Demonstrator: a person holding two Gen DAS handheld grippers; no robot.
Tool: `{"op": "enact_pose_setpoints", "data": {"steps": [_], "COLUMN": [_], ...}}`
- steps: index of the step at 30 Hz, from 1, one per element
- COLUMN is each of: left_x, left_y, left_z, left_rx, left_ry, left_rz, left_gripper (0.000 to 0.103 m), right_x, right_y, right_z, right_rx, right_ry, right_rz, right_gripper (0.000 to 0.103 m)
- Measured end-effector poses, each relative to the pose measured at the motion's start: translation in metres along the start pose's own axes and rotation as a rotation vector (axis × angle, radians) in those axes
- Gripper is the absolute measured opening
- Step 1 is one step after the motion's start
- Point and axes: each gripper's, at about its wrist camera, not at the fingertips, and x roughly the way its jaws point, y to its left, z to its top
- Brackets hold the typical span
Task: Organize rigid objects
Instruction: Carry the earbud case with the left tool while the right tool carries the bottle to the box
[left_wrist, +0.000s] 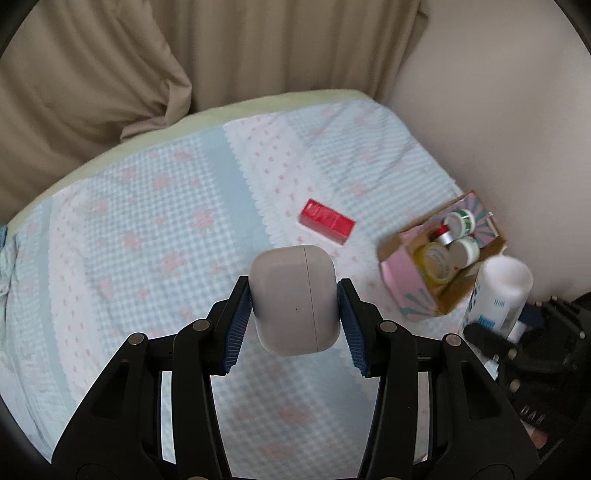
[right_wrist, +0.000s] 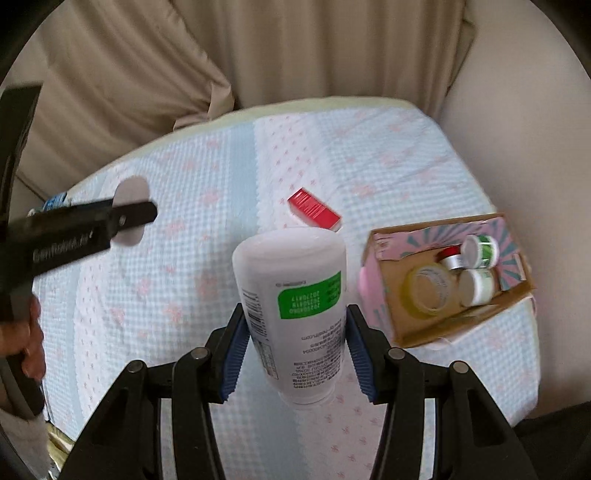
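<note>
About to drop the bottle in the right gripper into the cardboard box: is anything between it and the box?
Nothing visible stands between the white bottle and the cardboard box; only bare bedspread lies between them. The red box lies farther back, off that line. Inside, jars and a tape roll fill much of the floor.

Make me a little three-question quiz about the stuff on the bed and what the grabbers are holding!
1. True or false: the left gripper holds the white earbud case.
2. What does the right gripper hold? A) red box B) white bottle C) tape roll
3. Fill in: the red box lies on the ____, outside the cardboard box.

Key: 1 true; 2 B; 3 bed. The jars and yellow tape roll already sit inside the cardboard box.
</note>
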Motion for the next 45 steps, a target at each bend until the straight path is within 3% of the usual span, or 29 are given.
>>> {"op": "enact_pose_setpoints", "data": {"steps": [12,20,31,37,45], "left_x": [-0.029,0.006,0.096,0.149,0.223], "left_y": [-0.104,-0.188,-0.271,-0.281,-0.272], "left_z": [-0.01,0.001,0.015,0.021,0.016], "left_rx": [-0.063,-0.118,-0.149,-0.163,-0.196], "left_ry": [-0.061,-0.055,0.013,0.072,0.165], "left_rz": [0.01,0.005,-0.007,0.011,0.043], "left_gripper": [0.043,0.043,0.043,0.043,0.043], "right_x": [-0.053,-0.062,-0.016,0.032,0.096], "right_y": [-0.088,-0.182,-0.31,-0.351,-0.376], "right_z": [0.008,0.024,0.045,0.057,0.061], "right_rx": [0.005,-0.017,0.066,0.113,0.13], "right_ry": [-0.092,-0.099,-0.029,0.051,0.134], "right_rz": [0.011,0.05,0.084,0.09,0.1], "right_gripper": [0.047,0.047,0.047,0.047,0.047]}}
